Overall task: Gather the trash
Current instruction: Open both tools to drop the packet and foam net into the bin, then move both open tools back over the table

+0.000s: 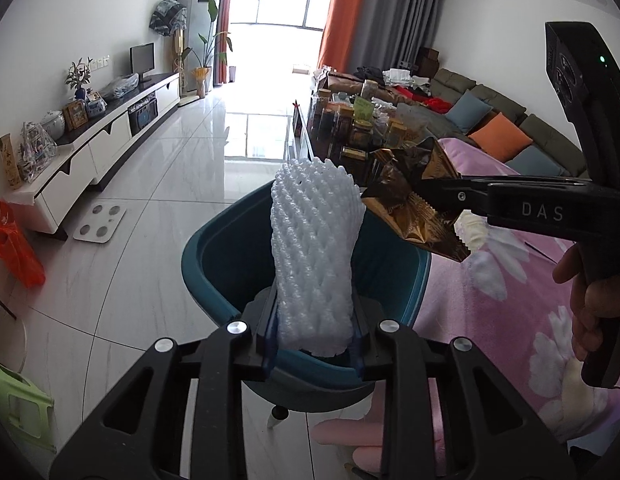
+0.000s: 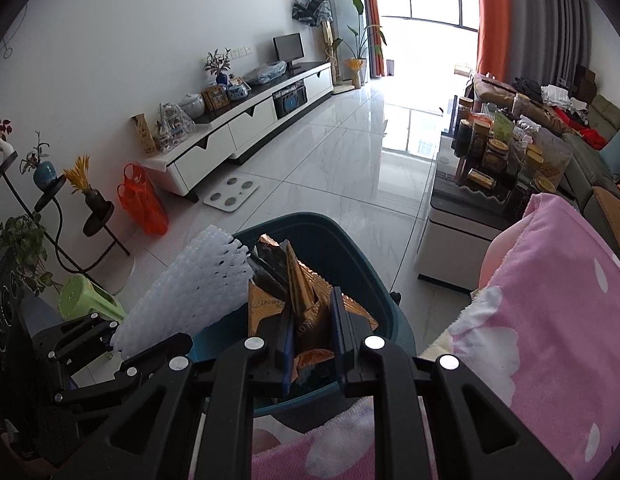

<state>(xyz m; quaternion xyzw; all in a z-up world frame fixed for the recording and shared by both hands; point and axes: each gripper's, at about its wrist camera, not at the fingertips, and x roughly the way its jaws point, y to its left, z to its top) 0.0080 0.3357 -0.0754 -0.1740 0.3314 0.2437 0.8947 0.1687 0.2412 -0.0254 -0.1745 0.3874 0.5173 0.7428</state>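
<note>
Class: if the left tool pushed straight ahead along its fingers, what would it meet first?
Probably the teal bin: the left tool, shut on the white foam net, points over its open mouth, so it would likely reach the far rim. Depth is uncertain.

My left tool (image 1: 315, 344), black with blue pads, grips a white foam net (image 1: 313, 256) of diamond mesh. My right tool (image 2: 311, 336), also black, pinches a gold-and-brown foil wrapper (image 2: 298, 300). Both hang over a teal bin (image 1: 214, 248), beside a pink blanket (image 2: 549, 320) patterned with white flowers, above pale marble-veined floor tiles (image 1: 170, 184).
</note>
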